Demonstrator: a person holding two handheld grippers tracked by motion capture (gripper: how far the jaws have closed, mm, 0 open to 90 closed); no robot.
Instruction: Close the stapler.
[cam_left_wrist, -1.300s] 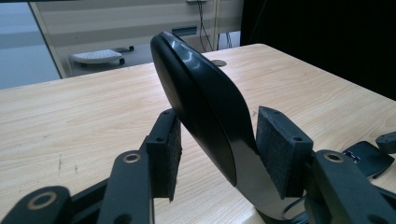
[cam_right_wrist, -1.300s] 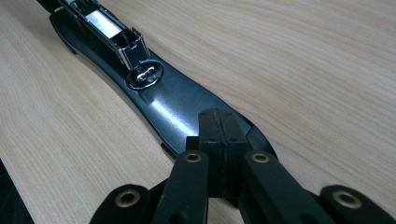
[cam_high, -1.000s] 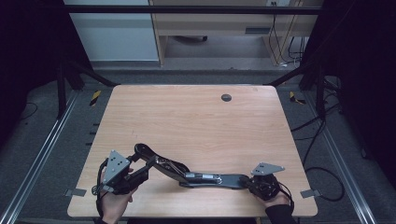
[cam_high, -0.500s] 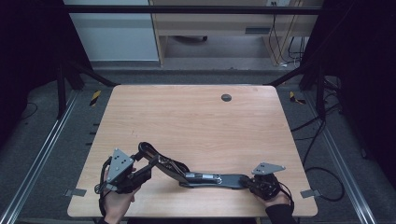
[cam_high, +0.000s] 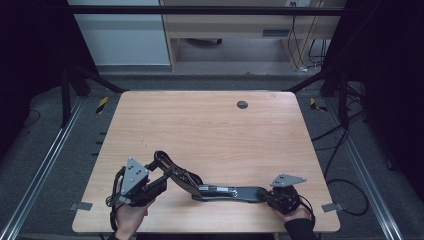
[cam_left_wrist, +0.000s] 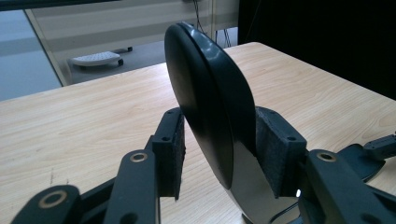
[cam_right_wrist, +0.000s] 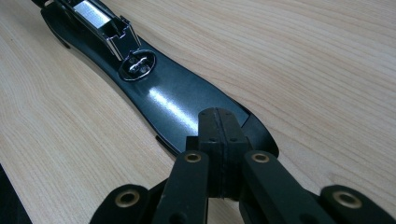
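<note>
A long black stapler lies opened out near the table's front edge. Its flat base (cam_high: 230, 191) (cam_right_wrist: 173, 102) rests on the wood, with the metal staple channel (cam_right_wrist: 100, 18) at its far end. The rounded top arm (cam_high: 172, 172) (cam_left_wrist: 210, 93) rises at a slant to the left. My left gripper (cam_high: 156, 179) (cam_left_wrist: 217, 128) has just been closing on that arm's end, and both pads (cam_left_wrist: 175, 144) now press its sides. My right gripper (cam_high: 267, 196) (cam_right_wrist: 219, 116) is shut with nothing between its jaws, its tips resting on the base's near end.
A small dark round grommet (cam_high: 242, 104) sits in the tabletop (cam_high: 210, 135) near the back edge. A metal frame rail (cam_high: 40, 170) runs along the left side. Cables (cam_high: 345, 150) trail over the floor at the right. A wooden desk (cam_high: 235, 25) stands behind.
My left gripper has shifted slightly to the right with the stapler's top arm between its jaws. The right gripper and the base have stayed put.
</note>
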